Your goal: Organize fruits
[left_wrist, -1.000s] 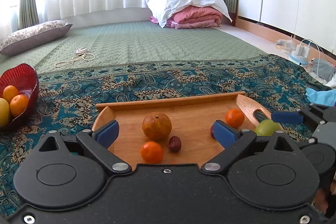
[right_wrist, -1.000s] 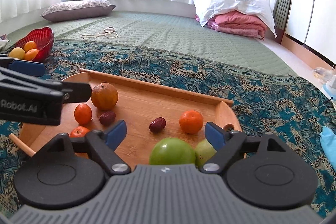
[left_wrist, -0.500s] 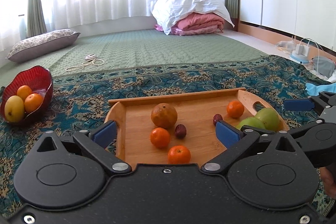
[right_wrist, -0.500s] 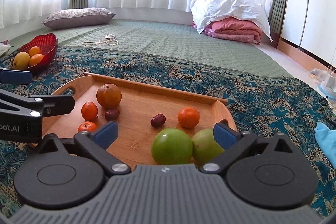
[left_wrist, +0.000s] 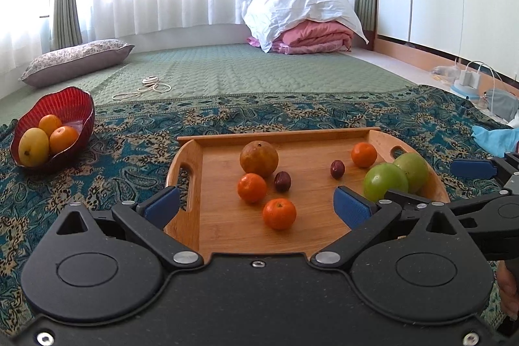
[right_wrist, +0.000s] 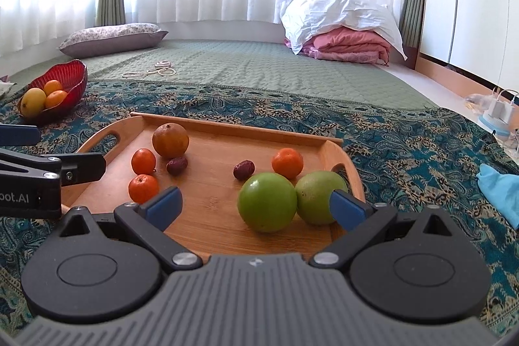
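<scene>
Wooden tray point(right_wrist: 227, 132): bare centre lying open between tangerines point(right_wrist: 143, 161) left and touching green apples point(right_wrist: 267, 201) crowding right; raised rim bordering.

I see a wooden tray point(right_wrist: 334, 148) with a smooth, satiny grain, on a woven paisley cloth point(right_wrist: 405, 151) that looks matt. The green apples point(right_wrist: 267, 202) have glossy skin; the red bowl point(left_wrist: 78, 106) looks like ribbed, shiny glass. My gripper pads point(right_wrist: 163, 208) are matt blue rubber.
</scene>
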